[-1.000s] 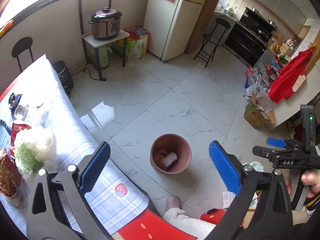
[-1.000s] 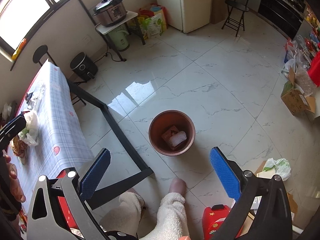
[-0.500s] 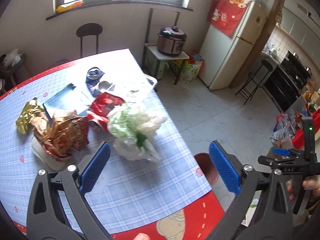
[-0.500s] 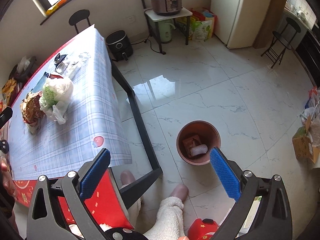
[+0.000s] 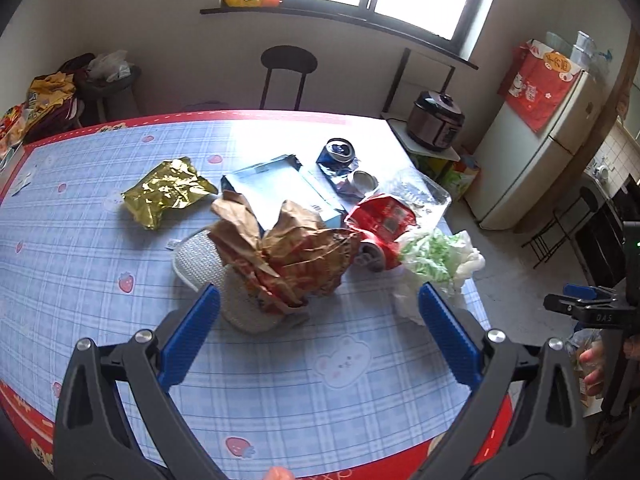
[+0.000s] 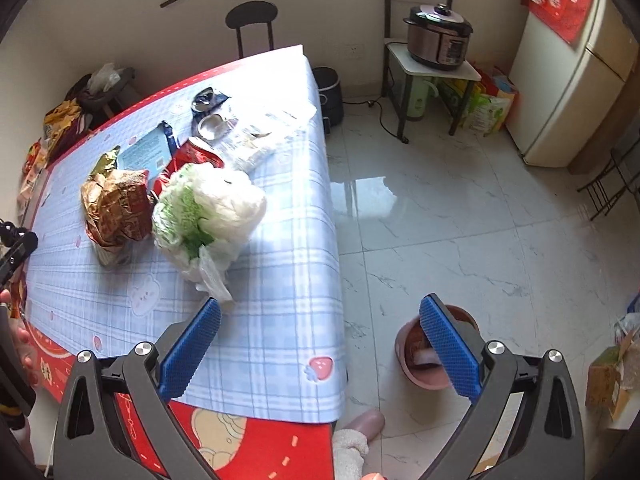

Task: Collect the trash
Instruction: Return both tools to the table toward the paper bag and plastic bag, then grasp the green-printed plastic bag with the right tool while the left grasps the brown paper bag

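Left gripper [image 5: 319, 332] held over the tabletop [image 5: 80, 248], jaws wide apart and empty. Straight ahead between the blue pads: crumpled brown paper bag [image 5: 288, 252] resting on a pale woven mat [image 5: 200, 260]. Just beyond the right pad: white-and-green plastic bag [image 5: 436, 258], touching a red wrapper [image 5: 382, 216] on its far side. Farther ahead: flat blue-grey packet [image 5: 276, 188], crushed blue can [image 5: 339, 152], small white cup [image 5: 362, 180], clear plastic tray [image 5: 420, 192] near the tabletop's right edge. Ahead and left of the left pad, apart from the pile: gold foil wrapper [image 5: 168, 192].

Right gripper [image 6: 319, 332] poised over the tabletop's near corner, jaws likewise spread wide, nothing between them. Just ahead of its left pad: tail of the white-and-green plastic bag, lying on the checked cloth. Behind the right pad, down on the floor [image 6: 460, 208]: reddish-brown bin [image 6: 404, 348], partly hidden, with some trash inside.

Beyond, against the wall: pressure cooker [image 6: 438, 38] on a small stand, fridge [image 6: 572, 92] at far right.
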A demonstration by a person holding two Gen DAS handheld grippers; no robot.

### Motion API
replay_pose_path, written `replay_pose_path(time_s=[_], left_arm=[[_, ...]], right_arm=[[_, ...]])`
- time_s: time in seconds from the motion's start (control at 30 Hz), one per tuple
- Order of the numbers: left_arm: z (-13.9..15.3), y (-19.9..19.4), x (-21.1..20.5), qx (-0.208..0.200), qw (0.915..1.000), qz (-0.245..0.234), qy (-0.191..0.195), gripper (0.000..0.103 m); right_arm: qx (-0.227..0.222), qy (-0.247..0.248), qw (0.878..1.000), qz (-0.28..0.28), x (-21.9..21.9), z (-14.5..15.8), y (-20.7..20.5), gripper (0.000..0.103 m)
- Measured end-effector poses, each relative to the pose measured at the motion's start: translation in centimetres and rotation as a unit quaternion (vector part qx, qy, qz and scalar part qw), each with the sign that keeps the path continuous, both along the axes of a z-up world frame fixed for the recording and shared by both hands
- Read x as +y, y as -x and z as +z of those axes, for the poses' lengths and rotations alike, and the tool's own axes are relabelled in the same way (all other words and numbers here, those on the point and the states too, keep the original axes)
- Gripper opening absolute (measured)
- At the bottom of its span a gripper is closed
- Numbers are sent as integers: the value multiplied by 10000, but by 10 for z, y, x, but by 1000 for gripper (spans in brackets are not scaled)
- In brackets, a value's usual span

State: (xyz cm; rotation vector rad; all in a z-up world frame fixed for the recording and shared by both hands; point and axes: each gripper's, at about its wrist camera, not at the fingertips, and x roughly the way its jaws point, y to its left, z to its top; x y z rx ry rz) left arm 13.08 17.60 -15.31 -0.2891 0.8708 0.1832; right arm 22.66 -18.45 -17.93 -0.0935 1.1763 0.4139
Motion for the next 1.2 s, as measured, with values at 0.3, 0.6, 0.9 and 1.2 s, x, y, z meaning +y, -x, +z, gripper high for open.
replay_pose_path(time_s=[0.3,0.6,0.9,1.2], left_arm=[[-22,4,44,157,9988,471,-57,98],[-40,4,66,252,9974,663,136,97],[-53,10,80,348,9970,643,270,97],[-70,11,96,478,9943,765,560,96]], right_arm=[[-25,-189,9958,896,87,-11,-14,97],[-1310,404,9749,1756,164,-22,3,94],[-1141,1278,9352,3100,186,-55,-11,98],[-570,990,9543,2763,178,-78,-14,69]])
